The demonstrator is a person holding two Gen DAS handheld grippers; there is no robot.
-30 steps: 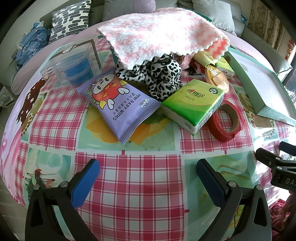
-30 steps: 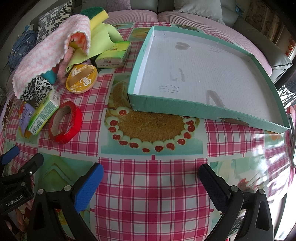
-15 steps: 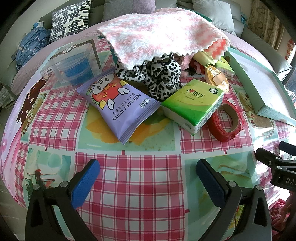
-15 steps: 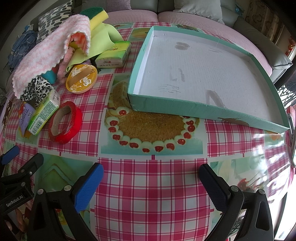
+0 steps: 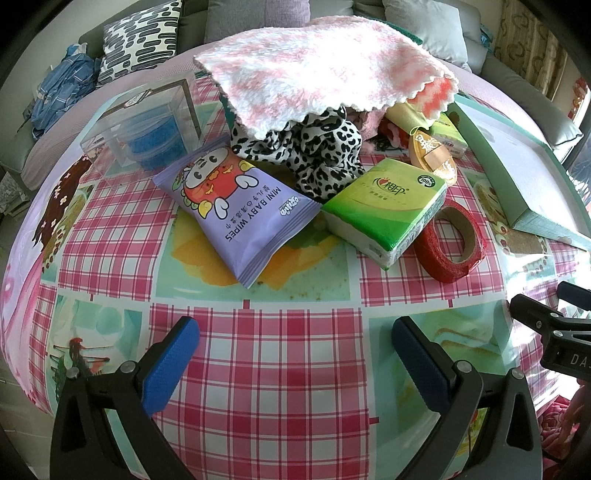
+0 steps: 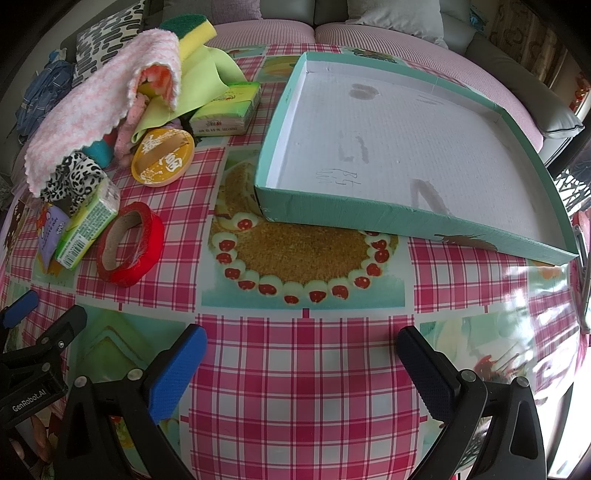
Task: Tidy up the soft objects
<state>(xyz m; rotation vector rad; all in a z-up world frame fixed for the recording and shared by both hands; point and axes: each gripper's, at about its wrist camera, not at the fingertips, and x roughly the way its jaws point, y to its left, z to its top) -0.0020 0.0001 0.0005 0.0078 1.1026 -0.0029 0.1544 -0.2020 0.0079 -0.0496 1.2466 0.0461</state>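
Observation:
A pink fluffy cloth (image 5: 325, 66) lies over a pile with a leopard-print fabric (image 5: 314, 155) under it. A purple baby wipes pack (image 5: 240, 206) and a green tissue pack (image 5: 388, 206) lie in front. The cloth (image 6: 99, 110), a yellow-green cloth (image 6: 207, 81), a sponge (image 6: 192, 33) and a second tissue pack (image 6: 225, 110) show in the right wrist view. A shallow teal box (image 6: 406, 218) sits empty to the right. My left gripper (image 5: 295, 350) is open and empty, short of the pile. My right gripper (image 6: 301, 354) is open and empty before the box.
A red tape roll (image 5: 450, 243) lies beside the green tissue pack. A clear plastic box with a blue item (image 5: 147, 122) stands at the left. A yellow round lid (image 6: 162, 157) lies by the pile. A sofa with cushions (image 5: 140, 40) runs behind the table.

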